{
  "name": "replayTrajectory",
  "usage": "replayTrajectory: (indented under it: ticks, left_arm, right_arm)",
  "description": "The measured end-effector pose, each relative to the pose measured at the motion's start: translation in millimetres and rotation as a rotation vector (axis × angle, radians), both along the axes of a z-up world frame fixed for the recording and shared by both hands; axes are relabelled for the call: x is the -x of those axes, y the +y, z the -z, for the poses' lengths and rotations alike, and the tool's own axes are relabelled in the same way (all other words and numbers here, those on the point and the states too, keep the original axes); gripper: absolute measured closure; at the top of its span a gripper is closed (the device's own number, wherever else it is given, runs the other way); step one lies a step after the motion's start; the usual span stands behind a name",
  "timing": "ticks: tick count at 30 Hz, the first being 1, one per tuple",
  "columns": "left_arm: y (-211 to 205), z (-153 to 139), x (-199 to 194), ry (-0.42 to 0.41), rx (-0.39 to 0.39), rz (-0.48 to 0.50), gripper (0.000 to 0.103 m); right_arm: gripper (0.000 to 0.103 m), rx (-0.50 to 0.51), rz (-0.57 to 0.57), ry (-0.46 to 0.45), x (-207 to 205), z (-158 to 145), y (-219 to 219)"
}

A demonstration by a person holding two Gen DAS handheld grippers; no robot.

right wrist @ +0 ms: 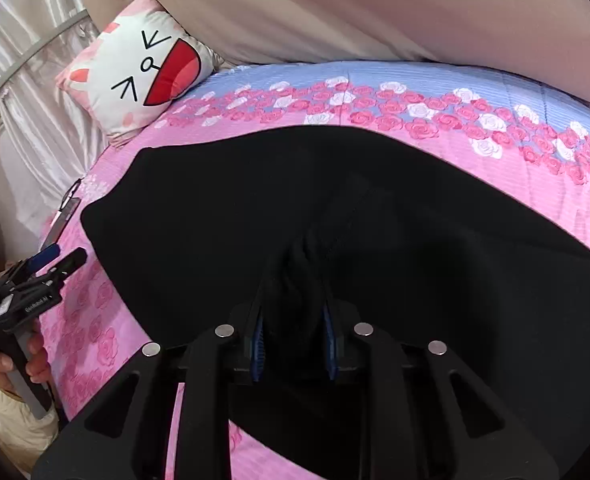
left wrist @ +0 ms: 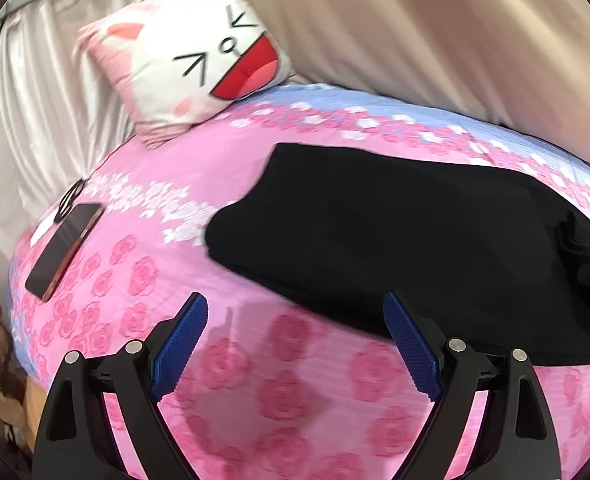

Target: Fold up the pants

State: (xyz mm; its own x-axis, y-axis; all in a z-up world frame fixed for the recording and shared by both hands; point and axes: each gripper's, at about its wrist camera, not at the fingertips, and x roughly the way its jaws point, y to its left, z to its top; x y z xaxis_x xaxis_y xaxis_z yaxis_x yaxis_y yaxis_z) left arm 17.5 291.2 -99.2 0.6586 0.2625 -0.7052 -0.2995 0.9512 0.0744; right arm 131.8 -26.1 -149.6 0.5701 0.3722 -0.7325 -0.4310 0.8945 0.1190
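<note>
Black pants [left wrist: 395, 232] lie folded flat on the pink rose bedspread [left wrist: 255, 392]; they fill the middle of the right wrist view [right wrist: 255, 208]. My left gripper [left wrist: 295, 304] is open and empty, above the bedspread just left of the pants' near edge. It also shows at the left in the right wrist view [right wrist: 61, 258]. My right gripper [right wrist: 293, 276] is shut on a bunched fold of the pants at their near edge. Its blue pads [right wrist: 258, 344] are mostly hidden by the cloth.
A cat-face pillow [left wrist: 191, 60] leans at the bed's head. A dark phone [left wrist: 65, 250] lies near the bed's left edge, with satin curtains [left wrist: 47, 92] behind it. A beige quilt [left wrist: 435, 32] is piled along the far side.
</note>
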Motion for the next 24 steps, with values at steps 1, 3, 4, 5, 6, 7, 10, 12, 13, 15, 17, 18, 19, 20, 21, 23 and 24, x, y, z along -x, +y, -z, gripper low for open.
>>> replayTrajectory:
  ticks: [1, 3, 4, 5, 6, 7, 10, 12, 13, 15, 17, 18, 19, 20, 21, 23, 24]
  left_arm:
    - [7, 2, 0, 0.005, 0.005, -0.015, 0.016]
    - [15, 6, 0, 0.010, 0.019, -0.028, 0.016]
    - [17, 7, -1, 0.013, 0.027, -0.032, 0.016]
    - [21, 8, -1, 0.014, 0.041, -0.038, 0.016]
    - [25, 10, -1, 0.015, 0.051, -0.041, 0.016]
    - [27, 10, -1, 0.015, 0.057, -0.047, 0.016]
    - [36, 14, 1, 0.018, 0.066, -0.070, 0.016]
    - [41, 17, 0, 0.029, 0.058, -0.086, 0.016]
    - [43, 18, 0, 0.032, 0.059, -0.089, 0.016]
    - [52, 21, -2, 0.039, 0.104, -0.096, 0.016]
    - [64, 25, -3, 0.049, 0.188, -0.115, 0.016]
    - [72, 28, -5, 0.061, 0.236, -0.135, 0.016]
    - [76, 28, -5, 0.056, 0.264, -0.147, 0.016]
    - [80, 26, -6, 0.041, 0.282, -0.157, 0.016]
    - [83, 24, -7, 0.036, 0.309, -0.162, 0.016]
    - [89, 23, -14, 0.027, 0.399, -0.152, 0.016]
    - [90, 22, -17, 0.019, 0.420, -0.162, 0.016]
  right_arm:
    - [0.081, -0.013, 0.005, -0.001, -1, -3, -1]
    - [0.081, -0.025, 0.011, -0.005, -4, -6, 1]
    - [0.081, -0.024, 0.012, -0.005, -5, -7, 3]
    - [0.081, -0.013, 0.008, -0.007, -5, -6, 7]
    - [0.081, -0.006, 0.006, -0.011, -4, -6, 9]
    - [0.081, 0.009, -0.006, -0.019, 0, -4, 15]
    - [0.081, 0.015, -0.027, -0.094, 13, -13, 29]
    - [0.081, 0.016, -0.053, -0.077, 11, -10, 39]
    - [0.081, 0.027, -0.061, -0.051, 5, -3, 45]
    - [0.074, 0.053, -0.078, -0.004, -2, 13, 53]
    - [0.057, 0.019, -0.093, -0.031, 7, 9, 52]
    - [0.053, -0.013, -0.107, -0.030, 12, 4, 50]
    - [0.052, -0.053, -0.107, -0.060, 22, -7, 44]
    - [0.052, -0.066, -0.096, -0.090, 30, -15, 38]
    - [0.052, -0.075, -0.072, -0.127, 41, -27, 26]
    - [0.051, -0.093, -0.022, -0.168, 54, -41, 2]
    - [0.050, -0.096, 0.006, -0.182, 59, -47, -11]
